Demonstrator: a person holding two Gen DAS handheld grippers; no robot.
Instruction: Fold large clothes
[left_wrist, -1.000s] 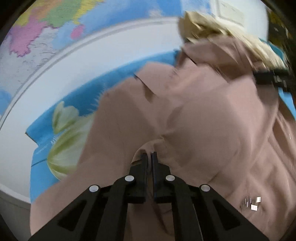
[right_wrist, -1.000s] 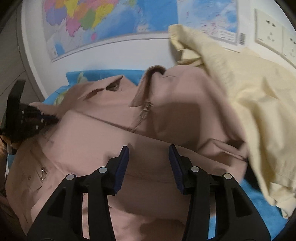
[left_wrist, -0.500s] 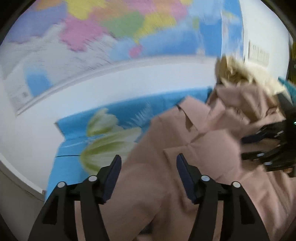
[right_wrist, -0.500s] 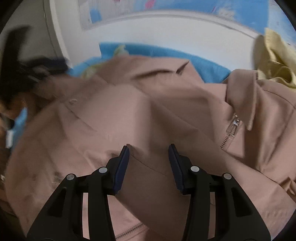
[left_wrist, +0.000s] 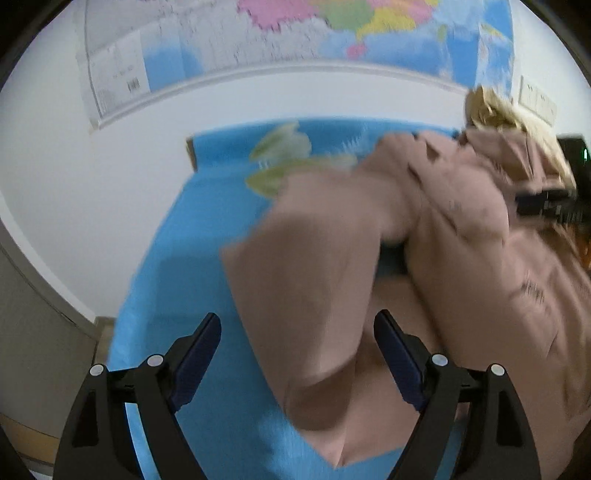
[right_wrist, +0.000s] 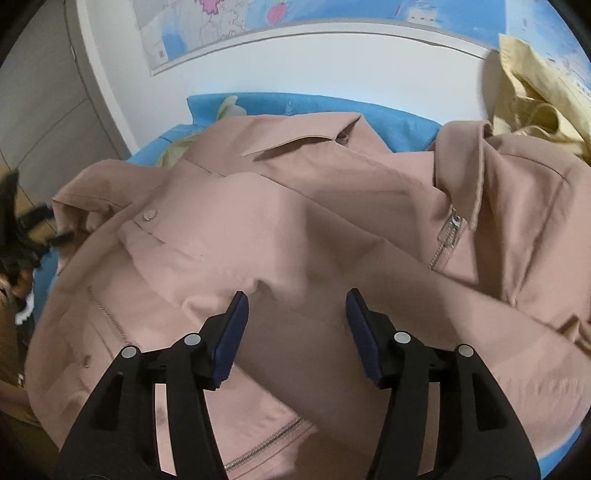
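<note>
While your left claw (left_wrist: 297, 354) hangs spread wide with nothing in it, a jacket (left_wrist: 461, 266) sleeve lies between and just beyond its fingers on the blue sheet (left_wrist: 192, 258). Your right claw (right_wrist: 295, 325) is also spread and empty, over the pink jacket's (right_wrist: 295, 221) middle. Past its collar (right_wrist: 461, 162) a yellow garment (right_wrist: 535, 85) is heaped against the wall, under the map (right_wrist: 207, 33).
</note>
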